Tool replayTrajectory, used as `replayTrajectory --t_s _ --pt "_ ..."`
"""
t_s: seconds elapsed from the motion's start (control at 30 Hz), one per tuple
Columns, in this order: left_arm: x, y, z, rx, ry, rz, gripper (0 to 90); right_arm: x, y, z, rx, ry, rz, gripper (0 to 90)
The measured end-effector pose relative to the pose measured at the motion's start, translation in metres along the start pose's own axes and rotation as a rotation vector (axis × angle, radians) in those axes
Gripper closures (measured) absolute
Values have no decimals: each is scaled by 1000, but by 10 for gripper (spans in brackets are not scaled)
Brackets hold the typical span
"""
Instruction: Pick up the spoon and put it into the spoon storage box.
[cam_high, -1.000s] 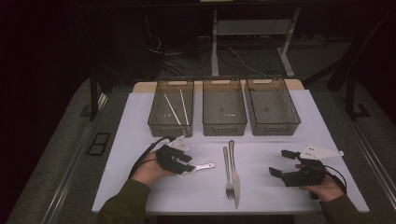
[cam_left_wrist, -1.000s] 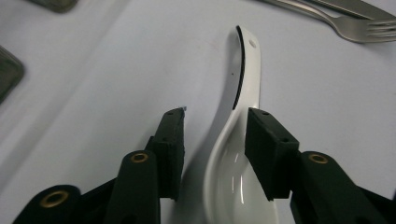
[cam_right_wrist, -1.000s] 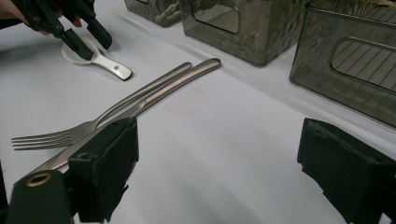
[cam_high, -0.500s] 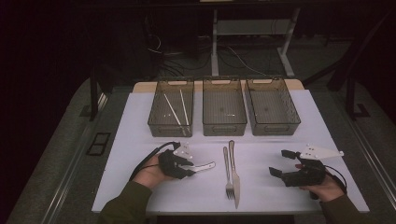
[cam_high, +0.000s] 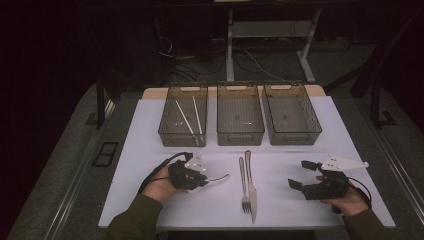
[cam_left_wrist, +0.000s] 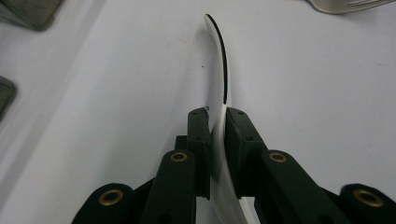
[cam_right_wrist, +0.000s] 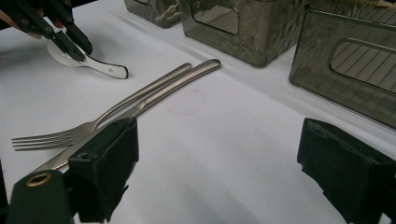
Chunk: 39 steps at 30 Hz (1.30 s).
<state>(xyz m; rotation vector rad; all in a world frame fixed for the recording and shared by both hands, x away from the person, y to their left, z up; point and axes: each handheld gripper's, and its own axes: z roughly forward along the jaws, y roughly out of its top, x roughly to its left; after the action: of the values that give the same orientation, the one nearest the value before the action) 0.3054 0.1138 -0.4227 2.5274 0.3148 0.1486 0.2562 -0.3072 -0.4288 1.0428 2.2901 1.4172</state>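
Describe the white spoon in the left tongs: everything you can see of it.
The white spoon looks like glossy plastic or ceramic, with a curved handle edged dark at its tip. The left tongs, which have just been closing, clamp it near the bowel end, pads pressing both faces. In the right gripper view its bowl sits on the white table, handle pointing toward the fork.

White spoon (cam_left_wrist: 218, 116), curved handle with dark edge, gripped near bowl by left tongs (cam_left_wrist: 215, 122), on white counter (cam_high: 150, 150), left of fork.

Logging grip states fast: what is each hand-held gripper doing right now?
Left hand-held gripper: its jaws have just been closing and now clamp the white spoon.
Right hand-held gripper: open, holding nothing.
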Motion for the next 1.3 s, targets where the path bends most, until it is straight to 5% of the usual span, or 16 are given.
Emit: replayTrajectory --t_s 0.43,0.77,1.3 --pt "17 24 -8 -62 -18 0 801 0 0 0 -2 2 5 125" --pt "32 66 -13 -101 -26 56 802 -1 0 -1 -8 6 4 125" --pt "68 133 -26 -133 33 127 802 1 1 -1 -11 7 -3 125"
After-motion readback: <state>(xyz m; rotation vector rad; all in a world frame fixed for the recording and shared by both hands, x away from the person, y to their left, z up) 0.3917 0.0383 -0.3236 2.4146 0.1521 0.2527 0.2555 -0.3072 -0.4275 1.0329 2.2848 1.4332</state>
